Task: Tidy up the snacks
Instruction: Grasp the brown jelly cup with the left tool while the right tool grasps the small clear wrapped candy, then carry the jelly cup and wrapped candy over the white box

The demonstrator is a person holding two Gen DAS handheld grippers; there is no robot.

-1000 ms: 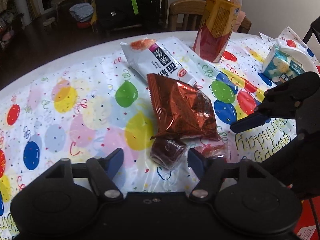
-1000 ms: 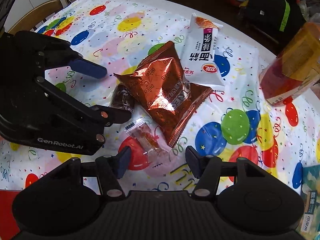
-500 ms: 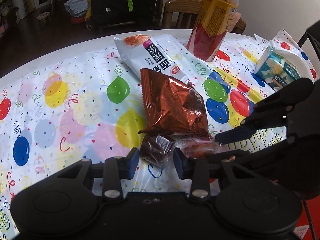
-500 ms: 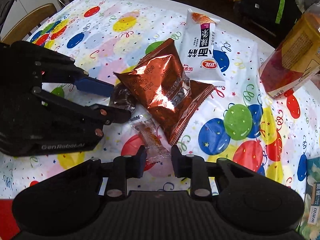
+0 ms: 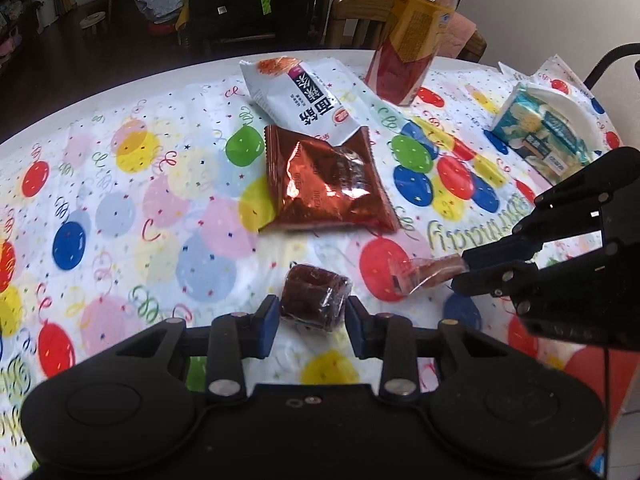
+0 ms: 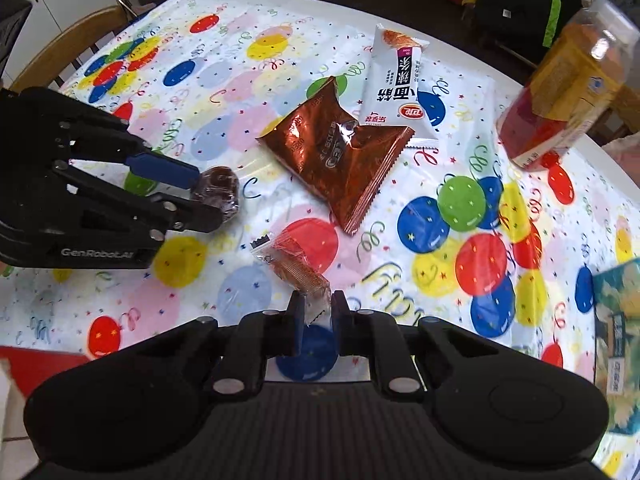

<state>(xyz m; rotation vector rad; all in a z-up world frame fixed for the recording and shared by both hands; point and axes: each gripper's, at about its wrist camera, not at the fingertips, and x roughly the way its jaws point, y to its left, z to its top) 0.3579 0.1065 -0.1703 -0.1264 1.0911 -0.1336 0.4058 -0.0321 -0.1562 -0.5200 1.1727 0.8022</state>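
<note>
My left gripper (image 5: 312, 320) is shut on a dark brown wrapped cake (image 5: 314, 298), held just above the balloon tablecloth; the same cake (image 6: 219, 192) shows at the left in the right wrist view. My right gripper (image 6: 314, 312) is shut on the end of a clear-wrapped orange snack (image 6: 294, 266), which shows again at the right of the left wrist view as the orange snack (image 5: 428, 274). A copper foil bag (image 5: 324, 184) lies flat beyond both, with a white noodle-snack packet (image 5: 304, 100) overlapping its far edge.
An orange drink bottle (image 5: 412, 36) stands at the back. A teal tissue pack (image 5: 544, 132) rests on a white plate (image 5: 576, 108) at the right. Wooden chairs ring the round table (image 5: 120, 84). Something red (image 6: 24, 364) lies at the near edge.
Both grippers closed on their snacks and drew back toward me, lifting the brown cake and the orange snack away from the copper bag, which stayed put.
</note>
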